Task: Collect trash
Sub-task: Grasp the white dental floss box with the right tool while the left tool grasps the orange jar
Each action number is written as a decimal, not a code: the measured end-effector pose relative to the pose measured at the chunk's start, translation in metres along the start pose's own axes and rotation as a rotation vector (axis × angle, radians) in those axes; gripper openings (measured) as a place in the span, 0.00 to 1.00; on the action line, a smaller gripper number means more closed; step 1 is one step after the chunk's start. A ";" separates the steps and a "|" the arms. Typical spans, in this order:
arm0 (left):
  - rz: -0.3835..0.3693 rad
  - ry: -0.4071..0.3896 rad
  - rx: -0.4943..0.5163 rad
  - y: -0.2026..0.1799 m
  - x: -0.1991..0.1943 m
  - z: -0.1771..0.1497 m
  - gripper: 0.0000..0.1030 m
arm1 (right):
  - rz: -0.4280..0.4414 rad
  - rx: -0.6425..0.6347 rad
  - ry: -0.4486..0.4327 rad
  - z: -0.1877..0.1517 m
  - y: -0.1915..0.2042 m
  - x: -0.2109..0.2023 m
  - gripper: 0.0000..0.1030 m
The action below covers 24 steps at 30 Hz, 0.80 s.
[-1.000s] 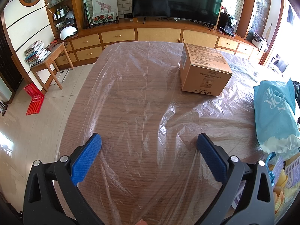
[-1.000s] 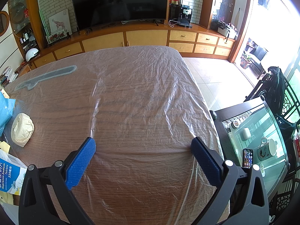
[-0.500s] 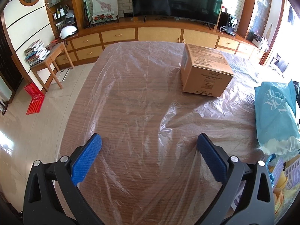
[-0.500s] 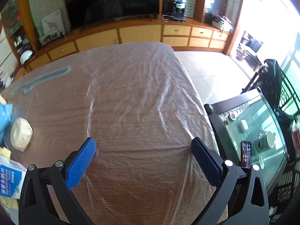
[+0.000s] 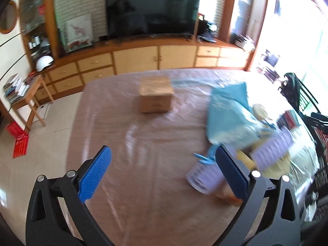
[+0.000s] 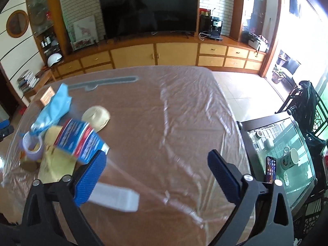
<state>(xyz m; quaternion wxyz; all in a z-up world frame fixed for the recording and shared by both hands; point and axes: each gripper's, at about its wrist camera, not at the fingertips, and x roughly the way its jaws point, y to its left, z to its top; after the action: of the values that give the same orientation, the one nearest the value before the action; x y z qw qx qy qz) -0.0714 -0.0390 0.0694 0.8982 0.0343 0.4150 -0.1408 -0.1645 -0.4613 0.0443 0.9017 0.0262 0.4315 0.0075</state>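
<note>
Trash lies in a heap on the plastic-covered wooden table (image 5: pixel 155 184). In the left wrist view I see a light blue bag (image 5: pixel 231 112) and a lilac ribbed cup (image 5: pixel 203 178) just beyond my right fingertip. My left gripper (image 5: pixel 162 172) is open and empty. In the right wrist view the heap sits at the left: the blue bag (image 6: pixel 54 110), a blue and red carton (image 6: pixel 82 141), a beige crumpled wad (image 6: pixel 96 117), a lilac cup (image 6: pixel 31 146) and yellow paper (image 6: pixel 58 164). A white flat box (image 6: pixel 114 198) lies by my left finger. My right gripper (image 6: pixel 157 176) is open and empty.
A cardboard box (image 5: pixel 155 94) stands on the far half of the table. A TV and a wooden cabinet line the back wall. A glass side table (image 6: pixel 283 160) with a phone and mugs stands right of the table. The frames are motion-blurred.
Both grippers have swung toward the trash heap, so it now shows much more in both views. The white flat box has come into view by the right gripper. Both grippers stay open.
</note>
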 end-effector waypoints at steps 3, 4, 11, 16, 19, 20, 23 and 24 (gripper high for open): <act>-0.025 0.021 -0.010 -0.009 0.000 -0.003 0.89 | 0.029 0.017 0.009 -0.008 0.005 -0.001 0.89; -0.030 0.022 -0.021 -0.012 -0.001 -0.004 0.89 | 0.036 0.026 0.017 -0.011 0.007 0.000 0.89; -0.124 0.032 0.010 -0.044 -0.016 -0.024 0.89 | 0.047 0.009 0.028 -0.027 0.030 -0.002 0.89; -0.153 0.058 0.076 -0.067 -0.010 -0.032 0.89 | 0.068 0.028 0.049 -0.036 0.035 0.006 0.89; -0.170 0.060 0.080 -0.071 -0.010 -0.033 0.89 | 0.077 0.052 0.052 -0.037 0.035 0.007 0.89; -0.174 0.060 0.088 -0.074 -0.010 -0.034 0.89 | 0.077 0.048 0.051 -0.036 0.036 0.007 0.89; -0.180 0.066 0.108 -0.080 -0.007 -0.036 0.89 | 0.094 0.046 0.059 -0.038 0.041 0.007 0.89; -0.182 0.067 0.112 -0.083 -0.006 -0.037 0.89 | 0.115 0.056 0.056 -0.038 0.041 0.005 0.89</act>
<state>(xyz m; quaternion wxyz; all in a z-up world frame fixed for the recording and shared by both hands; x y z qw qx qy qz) -0.1254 -0.1103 0.0540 0.8639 0.0514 0.4379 -0.2435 -0.1906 -0.4181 0.0186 0.8862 0.0761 0.4545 0.0478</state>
